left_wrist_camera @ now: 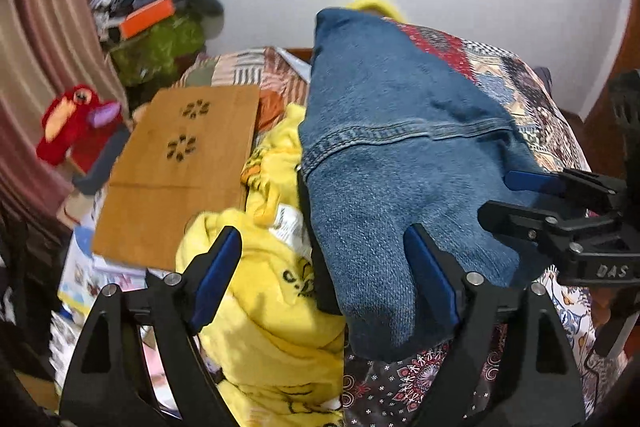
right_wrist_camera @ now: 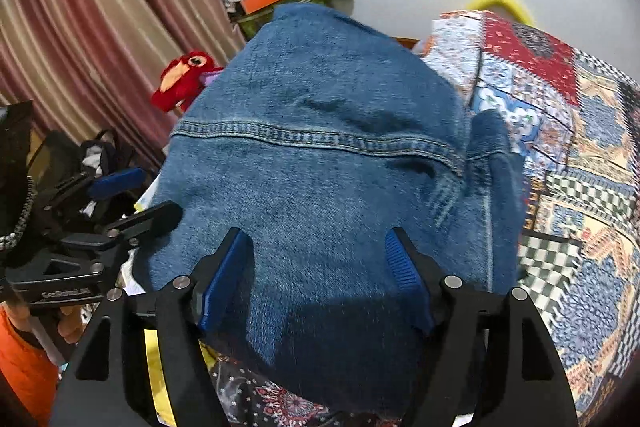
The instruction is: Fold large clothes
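The denim garment [right_wrist_camera: 320, 155], coarse blue weave with a stitched seam across it, lay humped on the bed's patchwork quilt [right_wrist_camera: 580, 131]. The right gripper [right_wrist_camera: 320, 279] stood spread wide over its near edge, grasping nothing. The left gripper [left_wrist_camera: 324, 275] gaped too, straddling denim and a fleecy yellow garment [left_wrist_camera: 272, 327]. Only the left view showed a wooden board [left_wrist_camera: 176, 171].

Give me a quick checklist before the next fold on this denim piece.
1. Left tool open: ok.
2. Right tool open: ok.
3. Neither tool gripping the denim garment: ok.
4. Denim lying flat: not ok, it bulges and has creases.
5. Yellow garment clear of the denim: not ok, it sits against the denim's left edge.
6. Denim's far edge visible: cannot tell.
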A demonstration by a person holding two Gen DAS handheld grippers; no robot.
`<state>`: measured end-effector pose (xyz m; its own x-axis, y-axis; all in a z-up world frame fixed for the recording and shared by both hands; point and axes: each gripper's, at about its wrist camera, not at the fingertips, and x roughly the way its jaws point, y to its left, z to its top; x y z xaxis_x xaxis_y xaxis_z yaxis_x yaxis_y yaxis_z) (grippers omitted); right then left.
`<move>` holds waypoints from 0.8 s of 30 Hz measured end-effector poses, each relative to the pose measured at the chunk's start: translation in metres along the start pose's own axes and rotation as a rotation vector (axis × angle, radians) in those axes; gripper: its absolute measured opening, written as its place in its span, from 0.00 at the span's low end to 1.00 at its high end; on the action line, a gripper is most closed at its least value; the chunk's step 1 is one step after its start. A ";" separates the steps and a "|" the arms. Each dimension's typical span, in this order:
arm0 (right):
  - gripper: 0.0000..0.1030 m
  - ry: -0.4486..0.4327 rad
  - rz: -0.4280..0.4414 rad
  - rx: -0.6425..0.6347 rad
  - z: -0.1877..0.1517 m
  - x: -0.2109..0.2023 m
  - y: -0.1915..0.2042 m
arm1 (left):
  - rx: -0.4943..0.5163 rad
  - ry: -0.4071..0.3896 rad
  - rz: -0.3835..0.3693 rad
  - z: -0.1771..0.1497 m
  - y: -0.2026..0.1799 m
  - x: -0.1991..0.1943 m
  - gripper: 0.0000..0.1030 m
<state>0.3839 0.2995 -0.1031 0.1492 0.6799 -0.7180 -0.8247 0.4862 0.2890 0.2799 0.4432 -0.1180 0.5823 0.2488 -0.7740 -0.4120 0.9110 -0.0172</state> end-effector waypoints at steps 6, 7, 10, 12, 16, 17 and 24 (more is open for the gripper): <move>0.67 -0.005 -0.007 -0.018 0.002 0.002 0.005 | -0.110 0.027 -0.094 -0.007 0.024 0.008 0.92; 0.66 -0.008 -0.016 -0.016 0.002 -0.002 0.004 | -0.107 0.024 -0.100 -0.005 0.022 0.006 0.92; 0.66 -0.006 -0.054 -0.009 -0.001 -0.015 0.000 | -0.052 -0.003 -0.066 0.001 0.006 -0.003 0.92; 0.66 -0.010 -0.061 -0.004 -0.004 -0.024 -0.005 | -0.017 -0.019 -0.030 0.005 -0.005 -0.008 0.92; 0.66 -0.036 -0.082 0.034 -0.013 -0.046 -0.022 | 0.019 -0.034 0.026 0.010 -0.023 -0.018 0.92; 0.66 -0.040 -0.087 0.045 -0.016 -0.050 -0.026 | 0.019 -0.034 0.027 0.011 -0.024 -0.019 0.92; 0.66 -0.058 -0.128 0.077 -0.029 -0.080 -0.044 | -0.006 -0.043 0.009 0.014 -0.040 -0.038 0.92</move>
<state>0.3925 0.2075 -0.0773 0.2837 0.6389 -0.7150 -0.7532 0.6100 0.2462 0.2841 0.4023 -0.0785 0.6083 0.2711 -0.7460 -0.4217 0.9066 -0.0143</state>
